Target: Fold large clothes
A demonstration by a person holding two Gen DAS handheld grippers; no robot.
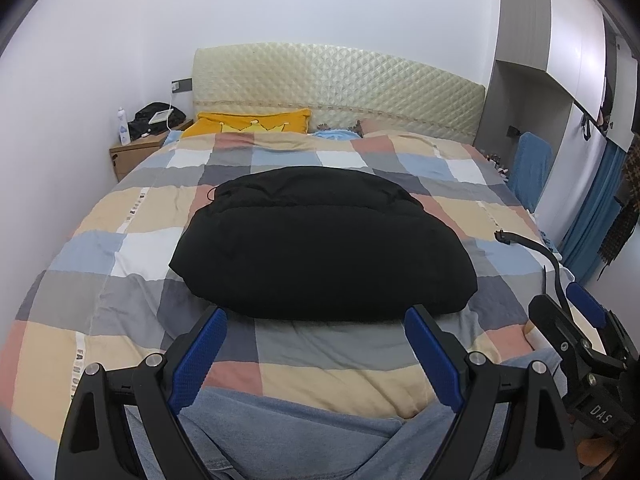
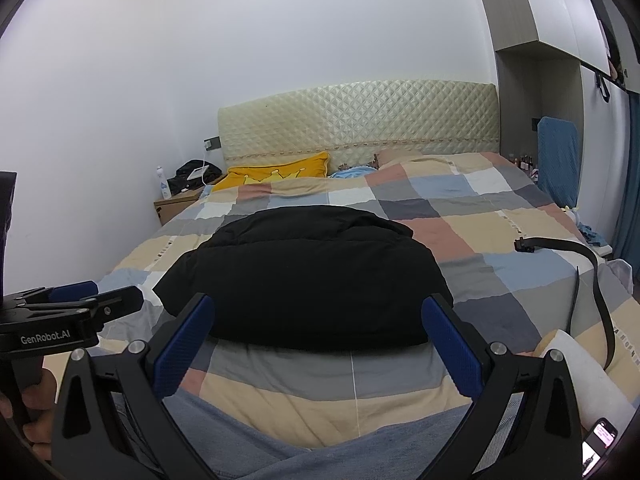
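Closest to you, your legs in blue jeans [image 1: 288, 432] fill the bottom of both wrist views, at the foot of the bed. Your left gripper [image 1: 316, 336] points level over the quilt toward the headboard, its blue-padded fingers [image 1: 200, 356] spread wide with nothing between them. Your right gripper [image 2: 318, 324] sits beside it at much the same height and heading, jaws likewise wide apart and holding nothing; in its view your left hand [image 2: 28, 404] wraps the handle of the other tool. Just beyond both sets of fingertips, the black padded garment [image 1: 320, 248] lies folded into a thick bundle on the checked quilt [image 1: 120, 248], about midway up the bed and touched by neither gripper. Right of the garment, a black strap [image 2: 560, 246] trails across the quilt. Farther up the bed a yellow pillow [image 1: 248, 122] rests against the cream quilted headboard [image 1: 340, 80], with a wooden nightstand [image 1: 134, 152] left of the bed.
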